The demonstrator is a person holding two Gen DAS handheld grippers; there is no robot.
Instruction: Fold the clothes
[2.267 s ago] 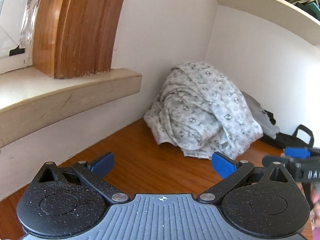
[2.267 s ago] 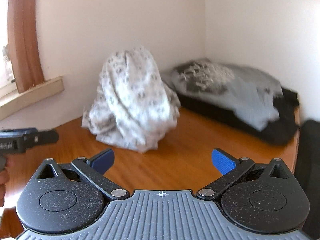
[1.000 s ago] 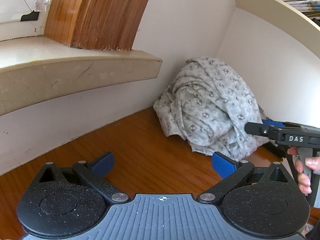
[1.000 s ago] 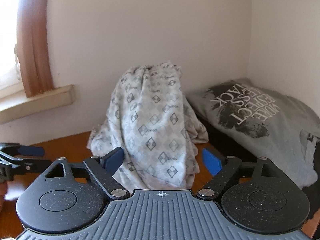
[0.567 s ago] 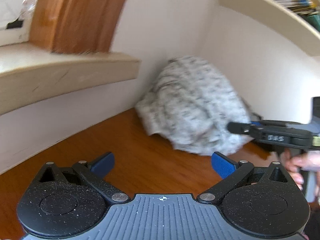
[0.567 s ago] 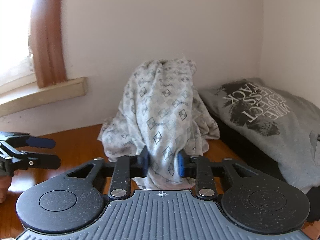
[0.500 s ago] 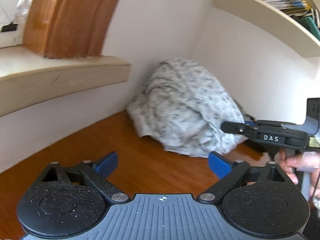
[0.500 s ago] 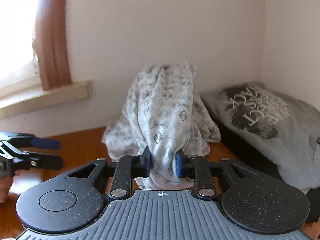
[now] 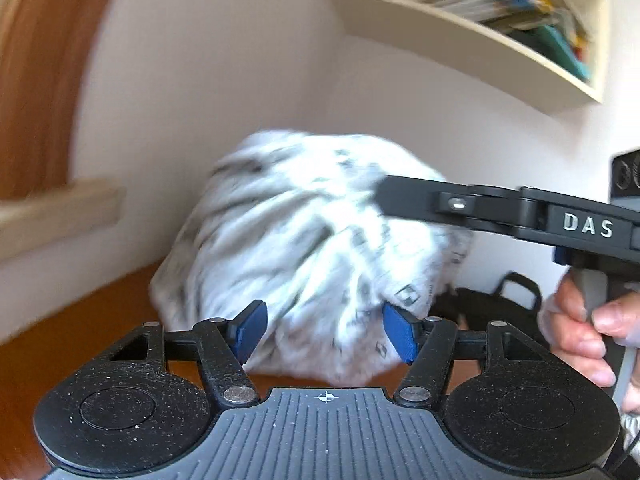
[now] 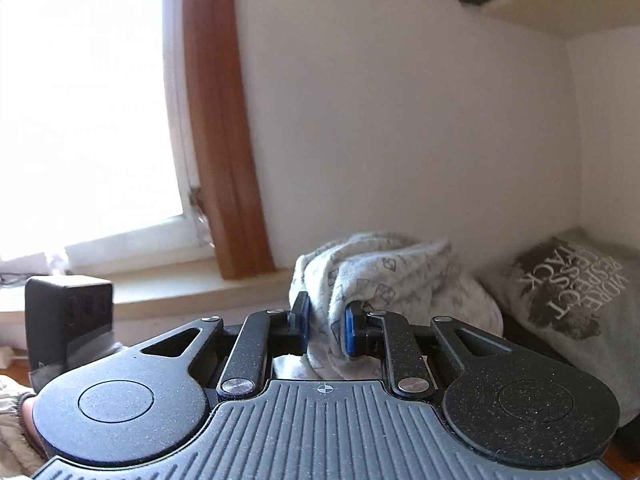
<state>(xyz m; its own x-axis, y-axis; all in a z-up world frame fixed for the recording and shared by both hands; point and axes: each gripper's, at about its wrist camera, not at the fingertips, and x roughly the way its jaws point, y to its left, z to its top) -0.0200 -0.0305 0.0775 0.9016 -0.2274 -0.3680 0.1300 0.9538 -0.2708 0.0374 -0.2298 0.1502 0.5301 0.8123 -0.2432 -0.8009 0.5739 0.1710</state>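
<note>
1. Wooden desk (image 9: pixel 80 320) carries the patterned garment (image 9: pixel 304 240), bunched in a heap near its back edge against the wall, beside a grey printed shirt (image 10: pixel 560 312).
2. Right tongs (image 10: pixel 326 326) pinch a fold high on the heap, their jaws having just been closing on the cloth.
3. Left tongs (image 9: pixel 324 334) sit low in front of the heap, parted, jaws just closing, pads not yet clamping cloth.

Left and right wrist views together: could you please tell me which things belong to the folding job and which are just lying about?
Job:
patterned white garment
right claw, pinching it
left claw, closing, not gripping

Lying about:
grey printed T-shirt
black bag
bookshelf
</note>
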